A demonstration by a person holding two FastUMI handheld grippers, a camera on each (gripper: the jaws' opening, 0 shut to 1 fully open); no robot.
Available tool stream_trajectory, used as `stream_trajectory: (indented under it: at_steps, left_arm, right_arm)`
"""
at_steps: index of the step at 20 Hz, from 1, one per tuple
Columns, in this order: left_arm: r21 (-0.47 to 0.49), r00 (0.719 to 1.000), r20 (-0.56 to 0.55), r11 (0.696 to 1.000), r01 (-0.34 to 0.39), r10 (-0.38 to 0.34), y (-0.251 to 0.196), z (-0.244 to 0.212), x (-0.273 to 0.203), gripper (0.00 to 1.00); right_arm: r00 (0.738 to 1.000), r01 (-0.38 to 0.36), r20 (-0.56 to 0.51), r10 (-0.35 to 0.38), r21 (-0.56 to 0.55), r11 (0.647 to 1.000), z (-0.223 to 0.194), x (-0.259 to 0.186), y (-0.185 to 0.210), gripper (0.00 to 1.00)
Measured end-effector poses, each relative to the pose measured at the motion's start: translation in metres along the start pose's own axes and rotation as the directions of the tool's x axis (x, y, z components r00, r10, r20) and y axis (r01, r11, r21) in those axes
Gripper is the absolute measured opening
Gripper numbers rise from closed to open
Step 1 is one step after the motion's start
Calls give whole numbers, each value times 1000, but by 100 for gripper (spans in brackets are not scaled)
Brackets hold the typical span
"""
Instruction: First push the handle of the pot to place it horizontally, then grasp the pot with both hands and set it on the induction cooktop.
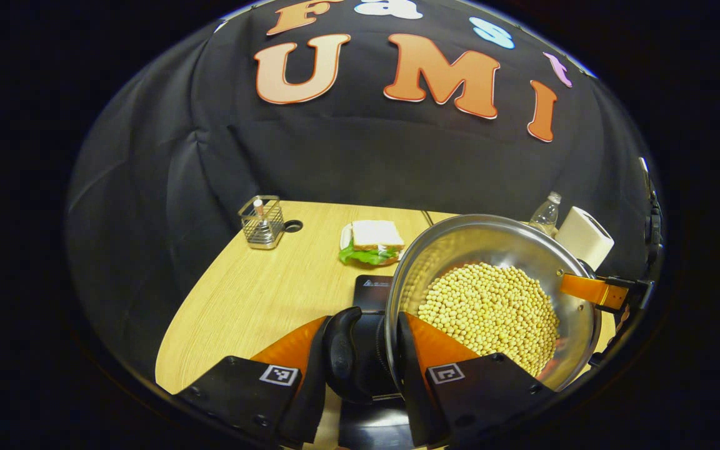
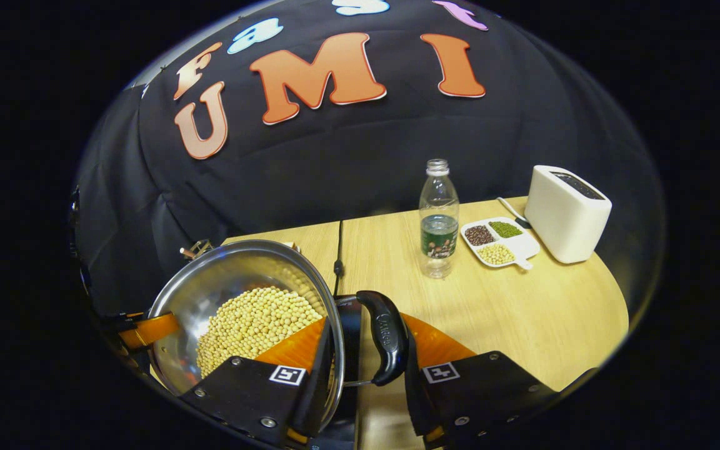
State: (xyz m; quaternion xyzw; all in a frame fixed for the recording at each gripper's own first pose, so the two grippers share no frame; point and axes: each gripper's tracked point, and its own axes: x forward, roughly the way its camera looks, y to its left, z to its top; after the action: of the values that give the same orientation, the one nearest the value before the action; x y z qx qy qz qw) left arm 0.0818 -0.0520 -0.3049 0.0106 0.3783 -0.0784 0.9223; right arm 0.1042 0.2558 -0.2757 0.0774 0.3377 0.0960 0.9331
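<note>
In the left gripper view, the left gripper had its two fingers closed around one black side handle of the steel pot, one finger outside the handle and the other against the rim, inside the pot. The pot was filled with yellow beans and was held above the black induction cooktop, which lay on the wooden table near its front edge; whether the pot's base touched the cooktop could not be told. Across the pot, the orange finger of the right gripper reached its far rim. Toward the back edge of the table stood a wire holder, with a sandwich on a plate between it and the pot. In the right gripper view, the right gripper was likewise closed on the other black handle, its left finger inside the rim over the beans and its right finger outside the handle. On that side of the table a water bottle stood near the back edge, just beside a white tray of sorted beans, and a white toaster sat at the back right corner. A black cord ran across the table from its back edge.
</note>
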Motion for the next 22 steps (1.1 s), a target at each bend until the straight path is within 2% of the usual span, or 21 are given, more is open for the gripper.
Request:
stream_trajectory:
  at_steps: [2, 3, 5, 6, 7, 9, 10, 11, 17, 19, 20, 21, 22]
  left_arm:
    - [-8, 1000, -23, 1000, -9, 8, 8, -6, 4, 58]
    - [-13, 999, -35, 1000, -11, 11, 12, -13, 9, 61]
    - [-20, 999, -51, 1000, -8, 7, 16, -19, 16, 61]
    - [-23, 998, -55, 1000, -4, 3, 18, -21, 17, 65]
    - [-28, 998, -62, 1000, 1, -3, 18, -22, 20, 61]
    - [-38, 997, -77, 999, 10, -13, 16, -26, 25, 61]
    - [-39, 996, -84, 999, 13, -16, 16, -29, 26, 65]
    - [-36, 996, -91, 999, 15, -19, 15, -33, 28, 65]
    - [-30, 993, -118, 1000, 3, -6, 9, -35, 37, 61]
    - [-7, 998, -56, 1000, -23, 22, 10, -15, 31, 67]
    - [12, 999, 0, 999, -36, 36, 12, 3, 23, 73]
    - [27, 998, 50, 998, -49, 48, 12, 20, 12, 73]
    - [40, 994, 90, 997, -62, 58, 12, 34, 1, 86]
  right_arm:
    - [1000, -4, -18, 4, -1, 1000, -10, 8, 9, 54]
    - [1000, -5, -27, 5, -1, 1000, -15, 11, 11, 54]
    - [999, -2, -42, 2, -2, 1000, -21, 15, 14, 54]
    - [999, 1, -45, -2, -4, 1000, -23, 17, 14, 54]
    - [999, 5, -47, -6, -6, 1000, -23, 18, 14, 54]
    - [999, 15, -52, -16, -10, 1000, -26, 20, 14, 54]
    - [998, 18, -56, -19, -11, 1000, -27, 21, 15, 49]
    - [998, 21, -63, -21, -10, 1000, -29, 21, 16, 54]
    - [996, 19, -82, -19, -3, 1000, -32, 26, 19, 59]
    - [997, 6, -80, -6, 2, 1000, -30, 23, 19, 62]
    - [998, 0, -60, 1, 11, 1000, -22, 18, 19, 64]
    - [1000, 2, -32, -2, 18, 1000, -12, 12, 18, 66]
    - [1000, 4, -4, -4, 16, 1000, -1, 6, 15, 68]
